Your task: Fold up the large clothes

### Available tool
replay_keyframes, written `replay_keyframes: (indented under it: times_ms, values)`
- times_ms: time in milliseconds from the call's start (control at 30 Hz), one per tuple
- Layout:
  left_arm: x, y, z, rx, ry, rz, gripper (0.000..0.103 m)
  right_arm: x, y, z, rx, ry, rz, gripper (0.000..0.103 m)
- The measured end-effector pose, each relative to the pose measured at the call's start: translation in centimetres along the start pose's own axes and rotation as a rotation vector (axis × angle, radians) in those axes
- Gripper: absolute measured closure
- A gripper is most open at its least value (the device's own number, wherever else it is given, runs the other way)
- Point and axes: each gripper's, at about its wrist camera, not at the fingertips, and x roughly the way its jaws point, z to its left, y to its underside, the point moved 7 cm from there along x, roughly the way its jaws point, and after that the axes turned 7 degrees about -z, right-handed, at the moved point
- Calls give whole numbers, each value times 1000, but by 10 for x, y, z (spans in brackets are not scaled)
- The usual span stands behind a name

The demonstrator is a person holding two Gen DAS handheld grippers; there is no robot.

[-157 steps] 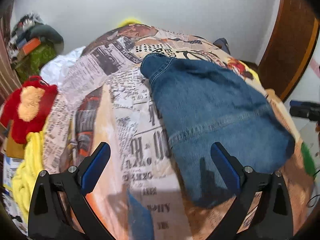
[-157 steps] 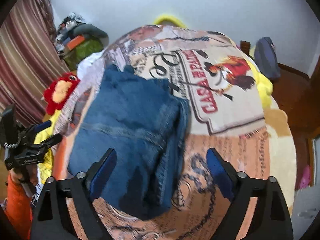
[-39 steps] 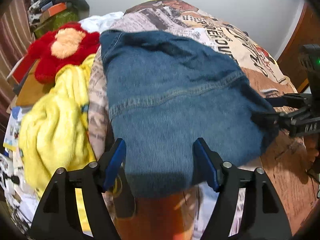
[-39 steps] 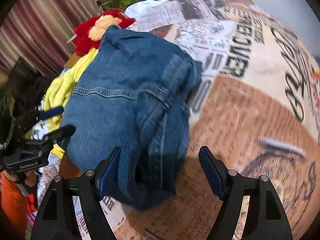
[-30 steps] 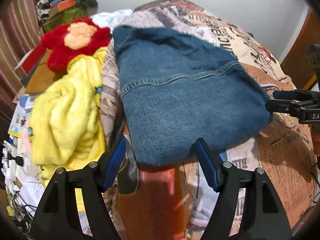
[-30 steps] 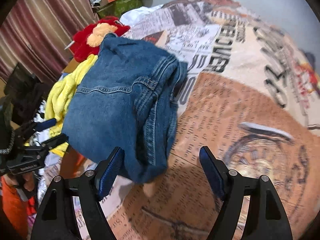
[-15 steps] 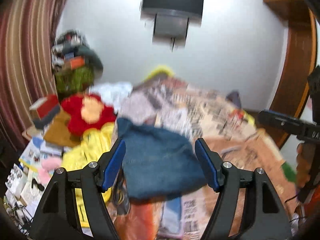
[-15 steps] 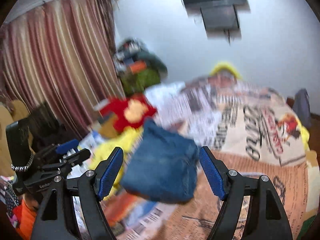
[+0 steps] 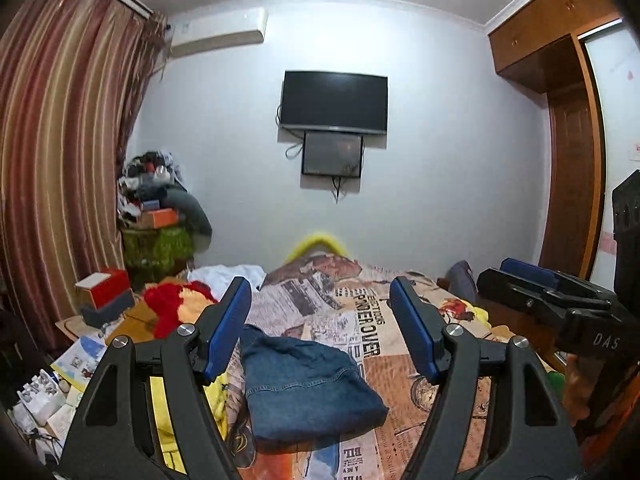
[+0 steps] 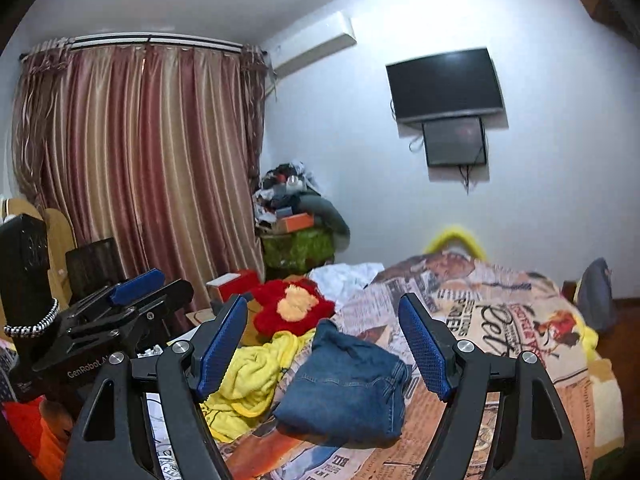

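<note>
We see folded blue jeans [image 9: 308, 392] | compact stacked bundle (seams and stitching showing) | lying flat, lower centre of both frames [image 10: 348, 388] | we note the layered edge faces right.

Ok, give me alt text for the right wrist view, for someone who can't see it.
Folded blue jeans lie on a newspaper-print bedspread, framed between the open fingers of the right claw, which is raised clear and holds nothing. The left claw, also empty, shows at far left, with a yellow towel and red plush toy beside the jeans.
</note>
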Motion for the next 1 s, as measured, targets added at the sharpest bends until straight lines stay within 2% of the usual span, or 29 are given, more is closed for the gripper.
replay_keyframes:
  times_ms: [67,233,300,367,433,533,1000]
  values:
    - [-6,0,-2,-2,0,-11,31,-8,1,3,6,4,-13,27]
    - [-13,1,0,-14,-20,-25,14,-16,6,3,6,35,-8,26]
    - [-14,2,2,-20,-23,-24,10,-16,8,3,-1,51,-2,21]
    - [-16,3,2,-27,-26,-26,6,-17,10,2,-2,68,3,10]
    - [-17,3,3,-28,-33,-28,3,-19,11,0,-4,79,-6,7]
    - [-16,5,2,-15,-44,-27,2,-20,11,1,-16,101,-11,0]
    - [-14,12,-2,-15,-51,-11,0,-18,12,-1,-29,126,-14,0]
